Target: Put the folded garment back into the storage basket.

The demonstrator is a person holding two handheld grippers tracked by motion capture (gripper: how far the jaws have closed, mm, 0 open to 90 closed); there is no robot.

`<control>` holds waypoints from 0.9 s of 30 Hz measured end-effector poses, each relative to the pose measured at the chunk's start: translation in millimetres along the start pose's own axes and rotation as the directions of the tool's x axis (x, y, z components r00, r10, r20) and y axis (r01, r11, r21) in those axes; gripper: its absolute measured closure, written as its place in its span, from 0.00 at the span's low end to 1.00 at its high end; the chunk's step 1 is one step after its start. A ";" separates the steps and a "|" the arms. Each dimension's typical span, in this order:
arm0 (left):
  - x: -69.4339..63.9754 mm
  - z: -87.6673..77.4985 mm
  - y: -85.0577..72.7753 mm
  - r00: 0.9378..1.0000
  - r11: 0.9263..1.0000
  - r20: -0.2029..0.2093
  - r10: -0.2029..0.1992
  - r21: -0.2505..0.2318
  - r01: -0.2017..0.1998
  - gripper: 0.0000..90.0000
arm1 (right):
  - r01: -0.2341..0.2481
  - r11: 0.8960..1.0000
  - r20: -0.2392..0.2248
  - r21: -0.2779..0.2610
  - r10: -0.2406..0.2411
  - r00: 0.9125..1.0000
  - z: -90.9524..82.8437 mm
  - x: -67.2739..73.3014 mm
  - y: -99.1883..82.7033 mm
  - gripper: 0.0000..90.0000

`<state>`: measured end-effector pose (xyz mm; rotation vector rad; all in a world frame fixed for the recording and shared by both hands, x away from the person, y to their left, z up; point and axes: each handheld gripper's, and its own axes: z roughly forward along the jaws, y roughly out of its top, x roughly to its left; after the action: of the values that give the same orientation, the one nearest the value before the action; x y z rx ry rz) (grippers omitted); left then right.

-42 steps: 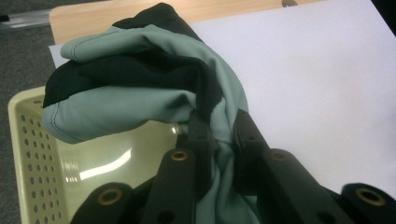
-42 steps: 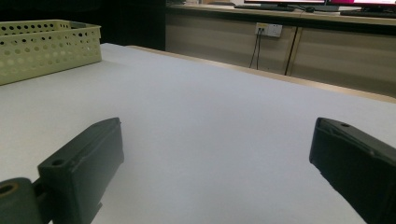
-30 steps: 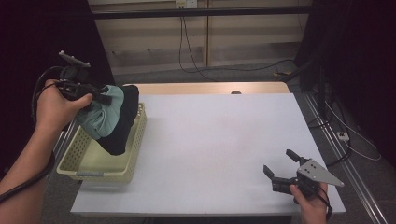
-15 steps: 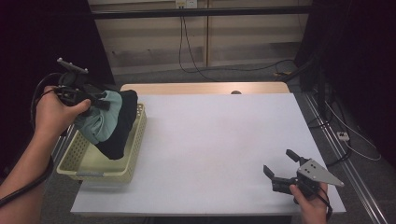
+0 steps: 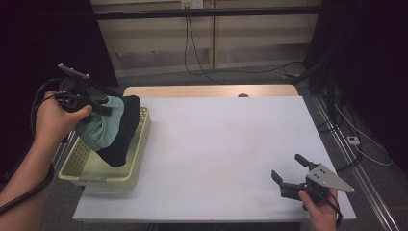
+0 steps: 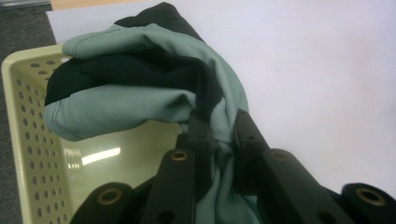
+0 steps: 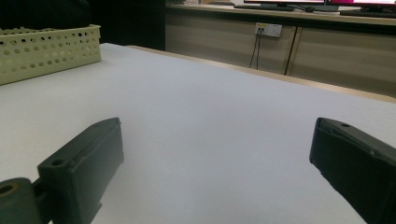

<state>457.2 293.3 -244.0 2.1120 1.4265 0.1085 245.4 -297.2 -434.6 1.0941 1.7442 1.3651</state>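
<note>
Left gripper (image 5: 98, 107) clamped on bunched green-and-black cloth (image 5: 111, 129); jaws nearly together in left gripper view, fabric (image 6: 140, 88) pinched between pads, green fold squeezed through the gap; cloth lifted, hanging over yellow perforated basket (image 5: 86, 168), lower black end dipping inside it near its right wall; basket sitting at left edge of white table (image 5: 216, 144). Right gripper (image 5: 290, 174) far from basket, at near right corner of table, low over the surface; jaws spread wide, nothing between them, touching nothing; basket wall (image 7: 46, 51) visible far off in right gripper view.
</note>
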 end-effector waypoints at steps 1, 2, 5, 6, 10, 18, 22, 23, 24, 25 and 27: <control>0.8 0.3 -0.5 1.000 1.000 -0.003 -0.002 0.000 0.002 0.90 | 0.000 1.000 0.000 0.000 0.000 1.000 0.0 0.1 0.0 0.03; 1.6 0.6 -1.1 1.000 1.000 -0.006 0.000 0.000 0.000 0.90 | 0.000 1.000 0.001 0.001 0.000 1.000 -0.2 0.2 0.1 0.03; 2.1 1.8 -3.1 1.000 1.000 -0.005 -0.004 -0.001 0.004 0.90 | -0.002 1.000 0.002 0.000 0.002 1.000 -0.2 -0.1 0.1 0.03; 2.2 1.8 -3.5 1.000 1.000 -0.002 -0.003 0.003 0.003 0.90 | -0.002 1.000 0.001 0.000 0.002 1.000 -0.2 -0.2 0.0 0.03; 1.3 3.8 -5.2 1.000 1.000 0.001 0.002 0.004 -0.002 0.90 | -0.001 1.000 0.002 0.000 0.001 1.000 -0.1 0.1 0.1 0.03; -0.5 8.0 -9.0 1.000 1.000 0.014 0.009 0.015 -0.009 0.90 | -0.001 1.000 0.002 -0.001 0.001 1.000 -0.4 0.0 0.1 0.03; 0.3 12.8 -10.7 1.000 1.000 0.012 0.013 0.020 -0.013 0.90 | 0.002 1.000 -0.001 -0.001 -0.002 1.000 0.1 0.5 0.1 0.03; 0.2 14.4 -11.1 1.000 1.000 0.009 0.012 0.020 -0.012 0.90 | 0.003 1.000 -0.001 -0.001 -0.003 1.000 0.1 0.6 0.1 0.03; 0.6 15.8 -11.5 1.000 1.000 0.005 0.012 0.026 -0.012 0.90 | 0.002 1.000 0.000 0.000 -0.002 1.000 -0.1 0.6 0.1 0.03; 1.1 17.4 -12.1 1.000 1.000 0.004 0.012 0.024 -0.012 0.89 | 0.003 1.000 0.000 0.000 -0.003 1.000 -0.3 0.5 0.2 0.03; 1.4 20.0 -13.3 1.000 1.000 0.007 0.011 0.024 -0.011 0.89 | -0.001 1.000 0.002 0.000 0.001 1.000 -0.5 0.3 0.2 0.03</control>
<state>454.3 289.7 -267.6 2.1377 1.4191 0.0895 244.9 -297.1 -434.3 1.0957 1.7424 1.3643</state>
